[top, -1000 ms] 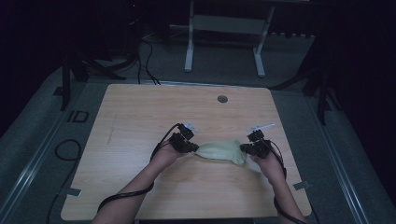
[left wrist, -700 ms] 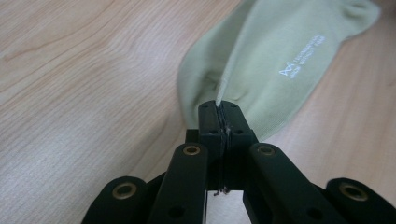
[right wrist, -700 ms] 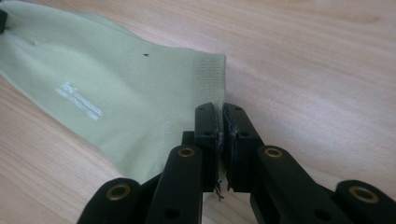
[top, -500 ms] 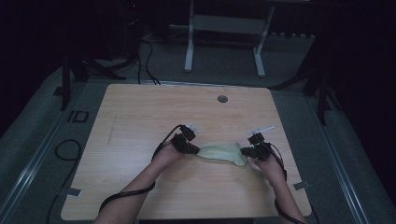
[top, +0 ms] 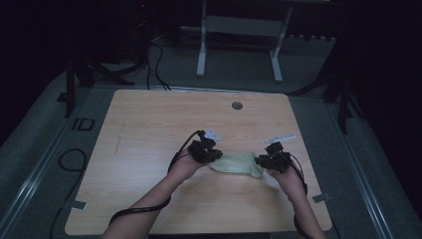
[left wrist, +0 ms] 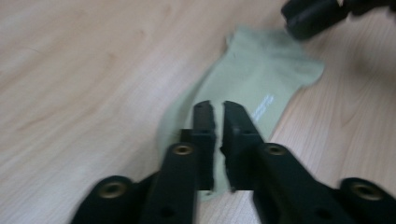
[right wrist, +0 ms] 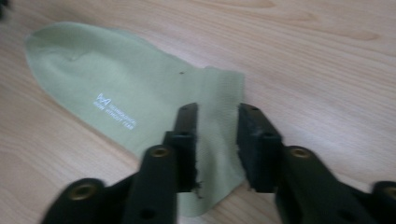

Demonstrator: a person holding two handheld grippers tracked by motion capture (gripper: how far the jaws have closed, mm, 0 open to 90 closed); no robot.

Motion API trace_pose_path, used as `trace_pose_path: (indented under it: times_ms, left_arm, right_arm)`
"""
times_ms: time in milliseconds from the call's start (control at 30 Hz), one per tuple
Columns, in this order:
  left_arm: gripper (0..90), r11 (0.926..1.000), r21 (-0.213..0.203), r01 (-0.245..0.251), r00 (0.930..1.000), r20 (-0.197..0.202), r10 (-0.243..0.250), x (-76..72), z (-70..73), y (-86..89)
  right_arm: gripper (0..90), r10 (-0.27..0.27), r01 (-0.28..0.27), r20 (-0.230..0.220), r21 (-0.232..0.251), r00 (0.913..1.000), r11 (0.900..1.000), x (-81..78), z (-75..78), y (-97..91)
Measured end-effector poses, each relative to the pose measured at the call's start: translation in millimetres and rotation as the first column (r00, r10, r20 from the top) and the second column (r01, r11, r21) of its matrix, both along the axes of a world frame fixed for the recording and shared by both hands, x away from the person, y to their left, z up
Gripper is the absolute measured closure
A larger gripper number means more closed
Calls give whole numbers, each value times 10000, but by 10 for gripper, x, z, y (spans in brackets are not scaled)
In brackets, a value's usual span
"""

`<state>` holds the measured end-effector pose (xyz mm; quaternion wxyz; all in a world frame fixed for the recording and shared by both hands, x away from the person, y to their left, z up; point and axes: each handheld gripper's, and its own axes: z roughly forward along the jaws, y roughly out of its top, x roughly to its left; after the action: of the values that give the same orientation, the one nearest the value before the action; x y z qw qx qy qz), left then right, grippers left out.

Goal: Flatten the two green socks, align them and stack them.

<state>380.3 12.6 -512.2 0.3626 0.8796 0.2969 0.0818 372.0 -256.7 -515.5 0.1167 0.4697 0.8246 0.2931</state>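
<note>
Left gripper (top: 215, 155) and right gripper (top: 262, 162) sit at opposite ends of a pale green sock (top: 237, 163) lying flat mid-table (top: 149, 129). Left view: jaws nearly together, just closing, over the sock (left wrist: 252, 88). Right view: jaws apart, opening, the sock's (right wrist: 116, 93) cuff loose between them.

- A dim lab or recording studio, not a home.
- Bare wooden tabletop (top: 149, 124) on grey carpet, beyond the grippers.
- Black cables (top: 149, 55) and a white metal stand (top: 239, 45) farther off against dark walls.
</note>
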Motion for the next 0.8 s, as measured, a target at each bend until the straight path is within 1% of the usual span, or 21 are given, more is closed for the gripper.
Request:
trace_pose_path:
  times_ms: [33,67,100,133,167,200,233,267,300,333,367,467,533,633,700,733,800]
  left_arm:
    - [857,10000,70,-58,10000,-52,59,12,-52,-27]
    - [874,9999,137,-90,9998,-199,93,30,-109,-46]
    - [873,9995,292,-142,9996,-255,150,47,-169,-65]
    - [872,9987,485,-153,9995,-281,167,58,-222,-81]
    - [871,9981,588,-157,9993,-343,177,70,-270,-91]
    - [862,9977,644,-191,9989,-416,218,84,-309,-89]
    - [862,9976,640,-281,9985,-452,311,91,-339,-79]
    - [862,9973,669,-296,9982,-498,329,98,-366,-69]
    - [843,9973,652,-323,9979,-542,359,101,-391,-50]
    - [841,9979,539,-346,9974,-617,380,103,-397,-29]
    - [840,9979,536,-367,9973,-616,400,100,-397,-19]
    - [836,9967,695,-418,9975,-532,455,87,-388,13]
    - [836,9964,699,-489,9972,-539,527,76,-390,48]
    - [836,9959,666,-616,9963,-550,653,57,-394,121]
    - [836,9946,751,-715,9959,-501,754,46,-391,187]
    - [836,9946,751,-715,9959,-501,754,46,-391,187]
    - [836,9930,830,-845,9948,-497,888,44,-386,295]
  right_arm:
    - [770,53,-53,-58,-7,10000,10000,0,-15,4]
    - [774,120,-121,-126,-62,9998,9999,6,-43,7]
    - [770,130,-135,-251,-181,9996,9997,13,-79,10]
    - [741,152,-162,-362,-276,9992,9995,26,-122,10]
    - [715,145,-163,-468,-387,9988,9991,35,-163,10]
    - [709,201,-228,-549,-493,9983,9985,46,-208,9]
    - [707,214,-244,-596,-501,9980,9984,52,-243,9]
    - [690,209,-229,-519,-394,9984,9990,48,-256,7]
    - [672,206,-225,-479,-401,9986,9989,43,-258,13]
    - [643,242,-261,-419,-448,9988,9987,37,-261,29]
    - [630,259,-277,-386,-450,9989,9986,33,-265,45]
    - [590,369,-389,-303,-688,9989,9969,32,-266,95]
    - [573,437,-450,-165,-882,9989,9951,27,-272,144]
    - [564,514,-519,-82,-1013,9986,9935,20,-277,224]
    - [559,623,-622,-25,-1045,9981,9926,21,-281,286]
    - [556,712,-710,-17,-1074,9975,9917,25,-282,328]
    - [551,864,-860,-12,-1106,9963,9901,35,-283,393]
